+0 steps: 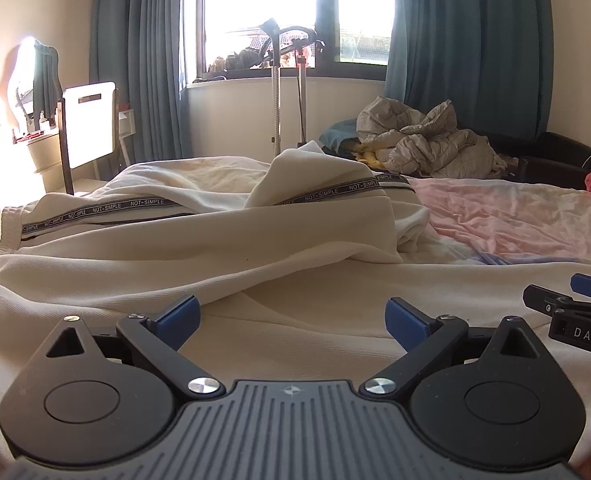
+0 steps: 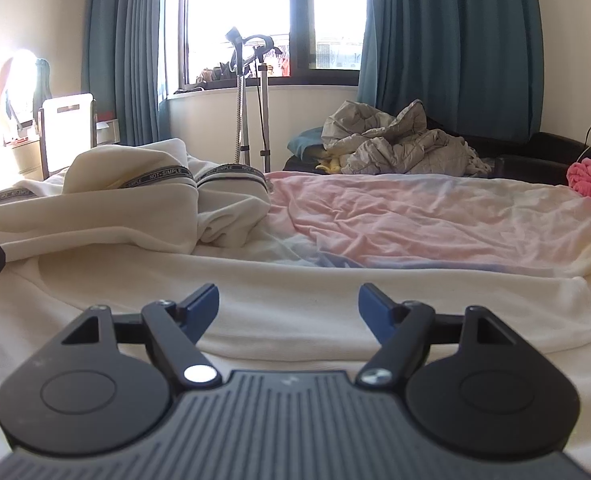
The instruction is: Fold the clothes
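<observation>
Both tongs stand wide open and grip nothing, so this looks like the reach before a fold: cloth not yet taken.

Nearest, the left tongs (image 1: 293, 320) hover low over the garment (image 1: 223, 248), a cream piece spread on the bed (image 1: 515, 216); flat cloth fills the gap between their blue pads without touching them, as far as I can tell. The right tongs (image 2: 288, 308) are likewise poised over the garment's near part (image 2: 295, 280), just short of its right-hand edge, which lies against the pink sheet. In the left view the right tongs show at the garment's right side.

Farther along the garment, a bunched fold with a lettered dark tape (image 1: 143, 206) rises in a ridge, beyond both tongs. Behind the garment, past the bed, a grey quilt (image 1: 427, 142) lies heaped under the window (image 1: 255, 12).

The next move, I judge, calls for lowering each pair onto a hem or corner and pinching one layer cleanly.
</observation>
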The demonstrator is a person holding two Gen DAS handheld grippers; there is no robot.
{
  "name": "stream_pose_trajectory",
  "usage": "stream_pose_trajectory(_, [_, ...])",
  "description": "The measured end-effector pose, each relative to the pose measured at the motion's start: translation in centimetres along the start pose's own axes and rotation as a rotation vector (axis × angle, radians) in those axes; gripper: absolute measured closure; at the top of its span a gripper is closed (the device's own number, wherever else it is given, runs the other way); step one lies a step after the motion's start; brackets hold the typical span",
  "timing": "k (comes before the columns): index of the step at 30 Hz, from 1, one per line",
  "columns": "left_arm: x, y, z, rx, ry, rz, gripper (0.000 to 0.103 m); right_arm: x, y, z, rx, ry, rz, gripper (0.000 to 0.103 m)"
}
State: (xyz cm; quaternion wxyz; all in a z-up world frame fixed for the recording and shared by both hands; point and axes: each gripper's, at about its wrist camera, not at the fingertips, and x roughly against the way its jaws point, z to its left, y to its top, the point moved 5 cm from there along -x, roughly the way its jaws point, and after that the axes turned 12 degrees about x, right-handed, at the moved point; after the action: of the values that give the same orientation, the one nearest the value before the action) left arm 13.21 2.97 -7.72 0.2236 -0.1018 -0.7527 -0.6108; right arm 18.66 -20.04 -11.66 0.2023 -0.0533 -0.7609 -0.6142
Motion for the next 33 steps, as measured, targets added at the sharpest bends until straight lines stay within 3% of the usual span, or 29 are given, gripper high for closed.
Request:
stream_pose_trajectory(6, [-0.1,0.1,0.0,0.034,0.007,0.012,0.003,0.4,2.0,-1.4,-0.052,0.010,-0.047,0.026])
stream_pose_trajectory(10, [-0.8,0.0,0.1,0.073,0.033,0.022,0.003,-1.5,3.9,-2.2,-0.113,0.079,-0.075,0.025])
stream_pose_trajectory(13, [-1.4,-0.2,0.2,0.077,0.047,0.007,0.003,-4.6,4.8,-1.5,-0.064,0.101,-0.047,0.026])
stream_pose_trajectory(15, [-1.9,-0.5,0.5,0.071,0.062,-0.010,0.003,-8.4,4.8,-0.5,-0.026,0.151,0.025,0.028])
stream_pose_trajectory(19, [-3.9,-1.0,1.3,0.094,0.073,-0.013,0.003,-15.2,4.2,1.0,0.138,0.121,0.131,0.035])
stream_pose_trajectory(22, [-5.1,-1.3,1.6,0.116,0.053,-0.011,0.003,-19.1,4.1,1.4,0.078,0.196,0.175,0.037])
stream_pose_trajectory(27, [-7.0,-2.3,2.2,0.146,0.032,0.026,0.003,-22.4,4.9,3.4,0.097,0.212,0.160,0.038])
stream_pose_trajectory(28, [-7.3,-2.5,2.3,0.155,0.033,0.039,0.003,-22.8,5.0,3.5,0.108,0.192,0.163,0.041])
stream_pose_trajectory(29, [-7.5,-2.6,2.5,0.163,0.032,0.045,0.003,-23.2,5.0,3.7,0.118,0.172,0.165,0.059])
stream_pose_trajectory(30, [-7.6,-2.7,2.6,0.170,0.031,0.048,0.003,-23.6,5.1,3.9,0.132,0.151,0.166,0.068])
stream_pose_trajectory(31, [-7.6,-2.7,2.7,0.174,0.028,0.046,0.003,-23.4,5.4,4.4,0.176,0.116,0.160,0.083])
stream_pose_trajectory(33, [-7.4,-2.8,2.9,0.178,0.022,0.043,0.003,-23.0,5.9,5.1,0.243,0.047,0.143,0.086])
